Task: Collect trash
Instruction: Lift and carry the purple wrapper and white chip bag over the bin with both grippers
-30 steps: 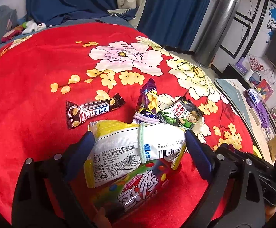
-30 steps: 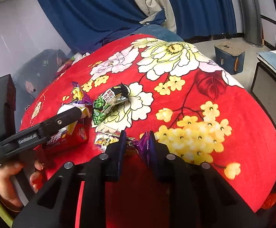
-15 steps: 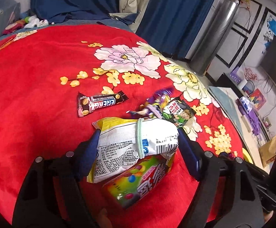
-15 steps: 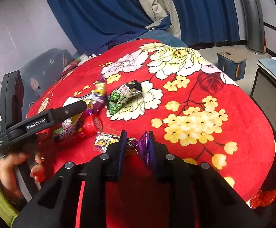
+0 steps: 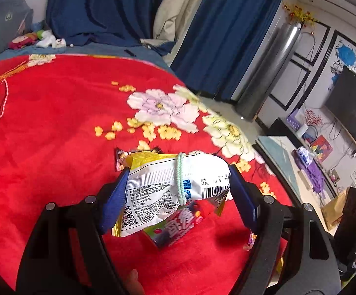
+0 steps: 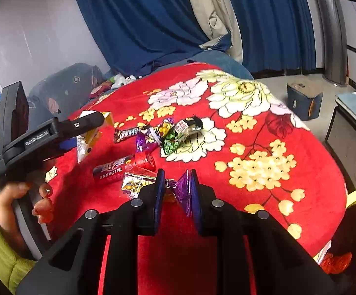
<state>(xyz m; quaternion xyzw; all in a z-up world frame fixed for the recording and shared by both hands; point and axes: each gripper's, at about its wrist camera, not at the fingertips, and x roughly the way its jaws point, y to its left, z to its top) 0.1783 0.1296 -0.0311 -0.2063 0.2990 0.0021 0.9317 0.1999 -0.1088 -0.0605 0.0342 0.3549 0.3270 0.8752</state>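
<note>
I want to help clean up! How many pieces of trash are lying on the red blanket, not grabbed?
4: energy bar, purple wrapper beside it, green packet on the white flower, red-capped candy tube nearest. More may hide underneath.

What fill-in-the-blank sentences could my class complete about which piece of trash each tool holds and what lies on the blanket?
1. The left tool grips a white and yellow snack bag bound by a pale ____ elastic band.
2. The right tool pinches a crinkled ____ foil wrapper.
3. The candy tube lying on the red floral blanket has a ____ cap.
4. The dark chocolate bar wrapper lies ____ on the blanket, in neither tool.

Missing words: green; purple; red; loose
</note>
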